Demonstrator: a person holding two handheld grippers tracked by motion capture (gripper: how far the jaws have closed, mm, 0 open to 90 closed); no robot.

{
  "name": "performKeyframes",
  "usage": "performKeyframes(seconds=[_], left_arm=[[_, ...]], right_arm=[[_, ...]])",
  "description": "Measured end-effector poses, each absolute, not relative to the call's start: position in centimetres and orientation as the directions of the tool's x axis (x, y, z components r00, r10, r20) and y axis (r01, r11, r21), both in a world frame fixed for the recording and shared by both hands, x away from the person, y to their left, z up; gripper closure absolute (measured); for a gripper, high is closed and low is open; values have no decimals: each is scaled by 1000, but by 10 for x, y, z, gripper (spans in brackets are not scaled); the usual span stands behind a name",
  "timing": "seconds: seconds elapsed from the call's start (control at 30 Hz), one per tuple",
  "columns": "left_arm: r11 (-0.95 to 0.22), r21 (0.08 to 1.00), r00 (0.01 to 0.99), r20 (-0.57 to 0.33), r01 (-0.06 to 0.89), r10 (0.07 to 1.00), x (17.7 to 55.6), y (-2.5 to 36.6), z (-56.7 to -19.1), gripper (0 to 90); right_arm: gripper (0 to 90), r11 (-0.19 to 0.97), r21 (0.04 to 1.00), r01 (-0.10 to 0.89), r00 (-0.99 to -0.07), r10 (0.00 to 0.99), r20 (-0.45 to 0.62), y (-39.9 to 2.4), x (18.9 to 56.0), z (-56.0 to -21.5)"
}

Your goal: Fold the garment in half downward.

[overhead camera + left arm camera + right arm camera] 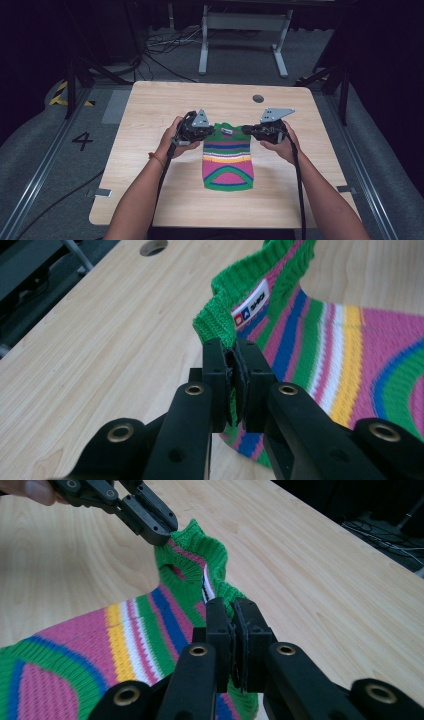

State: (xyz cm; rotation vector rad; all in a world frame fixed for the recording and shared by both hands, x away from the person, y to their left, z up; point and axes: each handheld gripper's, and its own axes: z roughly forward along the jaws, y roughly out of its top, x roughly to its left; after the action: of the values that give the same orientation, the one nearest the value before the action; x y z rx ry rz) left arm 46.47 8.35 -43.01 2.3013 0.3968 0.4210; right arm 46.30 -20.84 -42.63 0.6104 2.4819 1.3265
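High view shows a person at a light wooden table (150,200), a gripper in each hand, holding up a small striped knit sweater (227,160) by its two shoulder corners, roughly over the table's middle, with its lower hem seemingly draped on the wood towards the near edge. The left gripper (231,377) has its jaws pinched tight on the green ribbed edge beside the collar, and the right gripper (232,630) is clamped the same way on the opposite shoulder. Both bites look shallow, taking just the ribbing, so I judge the knit could slip out of one pair of pads if the hands pull apart too hard, and the garment would then swing from one corner and bunch up. Stretching could also distort the collar. A white neck label (250,305) sits inside the collar, carrying a red and blue mark and some dark lettering too small to read. A painted "4" (82,141) marks the floor left of the table.
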Motion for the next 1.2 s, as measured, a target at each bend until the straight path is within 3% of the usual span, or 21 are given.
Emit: performKeyframes(seconds=[0.9,1.2], left_arm=[[-731,681,943,210,48,257,380,89,-451,854],[-791,611,961,201,27,188,357,84,-468,851]], right_arm=[[862,579,802,145,-949,310,-52,-216,373,-449],[857,631,763,142,-962,270,-43,-210,351,-463]])
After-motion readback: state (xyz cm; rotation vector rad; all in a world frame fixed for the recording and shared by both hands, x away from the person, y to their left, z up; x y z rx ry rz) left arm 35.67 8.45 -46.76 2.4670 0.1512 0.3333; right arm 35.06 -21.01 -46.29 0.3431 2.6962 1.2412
